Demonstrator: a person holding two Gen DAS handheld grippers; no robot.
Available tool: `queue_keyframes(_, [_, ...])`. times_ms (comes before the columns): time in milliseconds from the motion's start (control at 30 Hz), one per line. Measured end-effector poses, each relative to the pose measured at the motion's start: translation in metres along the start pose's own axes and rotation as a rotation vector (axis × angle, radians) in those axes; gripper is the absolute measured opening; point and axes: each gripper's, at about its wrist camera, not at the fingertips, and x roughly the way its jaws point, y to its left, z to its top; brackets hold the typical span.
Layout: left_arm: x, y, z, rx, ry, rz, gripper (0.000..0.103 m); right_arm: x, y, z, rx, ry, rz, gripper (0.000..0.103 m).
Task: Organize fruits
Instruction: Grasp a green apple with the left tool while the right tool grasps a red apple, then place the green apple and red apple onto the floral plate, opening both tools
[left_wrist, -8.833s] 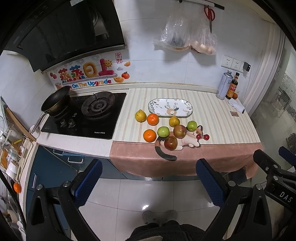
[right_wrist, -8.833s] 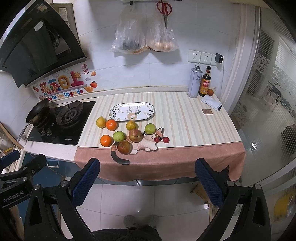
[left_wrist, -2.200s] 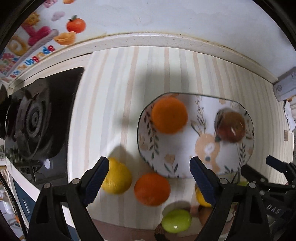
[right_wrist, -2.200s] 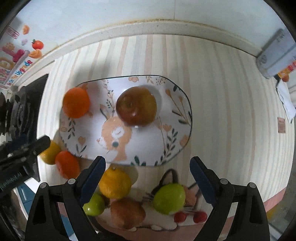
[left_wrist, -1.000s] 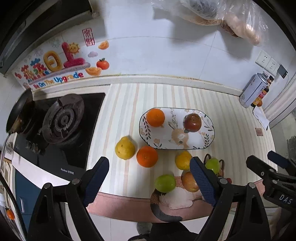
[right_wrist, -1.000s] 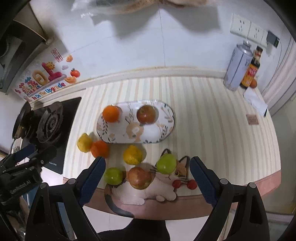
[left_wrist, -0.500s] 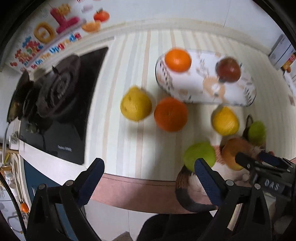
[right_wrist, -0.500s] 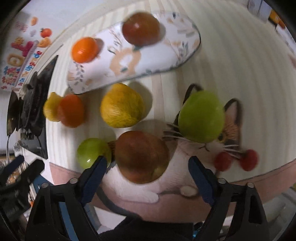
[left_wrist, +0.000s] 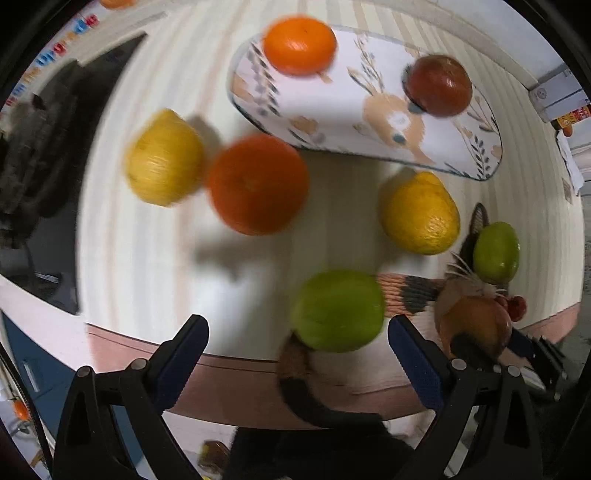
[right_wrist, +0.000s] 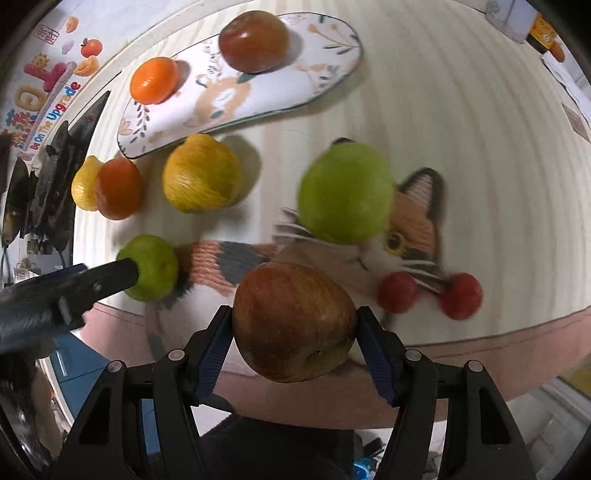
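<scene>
The right hand-held gripper (right_wrist: 294, 326) has just been closing, and its blue pads now sit against both sides of a red apple (right_wrist: 293, 319) on the cat mat (right_wrist: 413, 225), pinching it. The left hand-held gripper (left_wrist: 295, 345) is spread wide with nothing between its pads, a green apple (left_wrist: 338, 310) just ahead of it at the mat's tail end. Beyond the mat on the striped worktop (left_wrist: 155, 266), the plate (right_wrist: 229, 99) carries an orange (right_wrist: 154, 85) and a dark red apple (right_wrist: 253, 40). Between plate and mat lie a yellow fruit (right_wrist: 201, 173), another orange (right_wrist: 118, 188) and a lemon (right_wrist: 83, 188); a second green apple (right_wrist: 345, 192) rests on the mat's cat face.
</scene>
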Motion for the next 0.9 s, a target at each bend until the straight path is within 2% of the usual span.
queue_keyframes(167, [0.026,-0.016,0.006,0.035,0.05,-0.017,0.099,0.0,-0.011,-0.001,0.029,0.006,0.01,0.07])
queue_keyframes(233, [0.032,-0.021,0.006,0.053,0.041,-0.011,0.085,-0.001,-0.013,0.0,0.029,0.005,0.008,0.07])
queue_keyframes(267, [0.034,-0.021,0.005,0.054,0.038,-0.009,0.066,-0.001,-0.013,-0.001,0.031,0.005,0.007,0.07])
queue_keyframes(300, [0.036,-0.021,0.004,0.055,0.041,-0.013,0.059,-0.001,-0.013,-0.001,0.034,0.006,0.007,0.07])
queue_keyframes(367, [0.036,-0.02,0.001,0.056,0.036,-0.015,0.059,0.0,-0.015,0.0,0.035,0.011,0.006,0.07])
queue_keyframes(433, [0.035,-0.019,-0.004,0.074,0.026,0.014,0.059,0.004,-0.013,0.004,0.04,0.025,0.001,0.071])
queue_keyframes(733, [0.036,-0.007,-0.027,0.069,0.023,0.018,0.059,0.008,-0.015,0.008,0.031,0.031,-0.015,0.071])
queue_keyframes(900, [0.029,-0.012,-0.02,0.072,0.014,0.0,0.059,0.004,-0.011,0.009,0.039,0.015,-0.002,0.07])
